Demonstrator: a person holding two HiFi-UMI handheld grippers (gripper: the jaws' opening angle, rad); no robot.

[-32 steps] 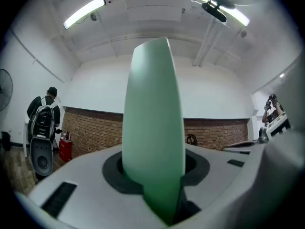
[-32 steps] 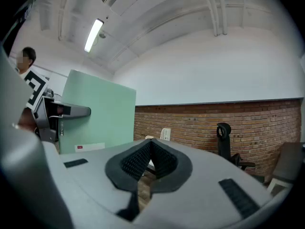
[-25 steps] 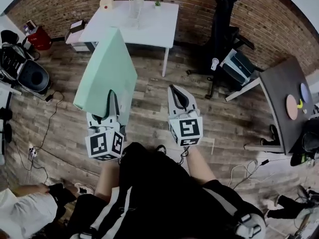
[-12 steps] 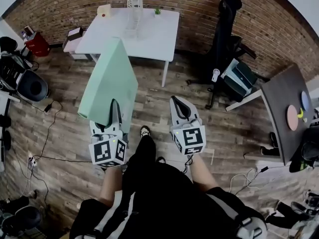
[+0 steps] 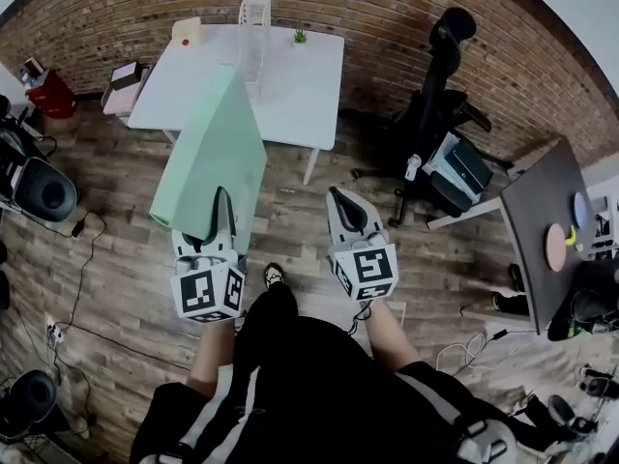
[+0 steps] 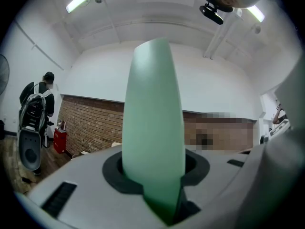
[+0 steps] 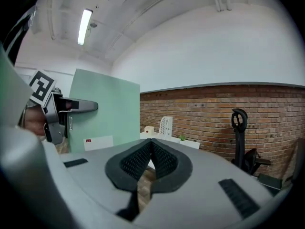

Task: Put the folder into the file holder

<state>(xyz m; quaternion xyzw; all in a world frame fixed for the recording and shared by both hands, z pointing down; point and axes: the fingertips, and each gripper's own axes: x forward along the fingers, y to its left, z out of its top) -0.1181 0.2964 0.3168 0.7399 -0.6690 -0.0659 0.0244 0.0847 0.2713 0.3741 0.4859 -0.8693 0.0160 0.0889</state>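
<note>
A large pale green folder (image 5: 213,153) stands upright over the wooden floor, its lower edge clamped in my left gripper (image 5: 221,201). In the left gripper view the folder (image 6: 155,123) rises from between the jaws of the left gripper (image 6: 156,178). My right gripper (image 5: 344,204) hangs beside it, shut with nothing in it; its pads (image 7: 143,159) meet. The white mesh file holder (image 5: 253,25) stands on the far side of the white table (image 5: 300,85), ahead of both grippers. The right gripper view also shows the folder (image 7: 107,113) and the file holder (image 7: 165,126).
A black office chair (image 5: 440,85) stands right of the table, with a dark desk (image 5: 542,211) further right. A small plant (image 5: 300,36) and a box (image 5: 186,31) sit on the white table. A red bin (image 5: 53,93) and cables (image 5: 82,259) lie at the left.
The whole view has moved forward: the white table and file holder are nearer to the grippers. The folder stays clamped in the left gripper. The person at lower left has dropped out of view.
</note>
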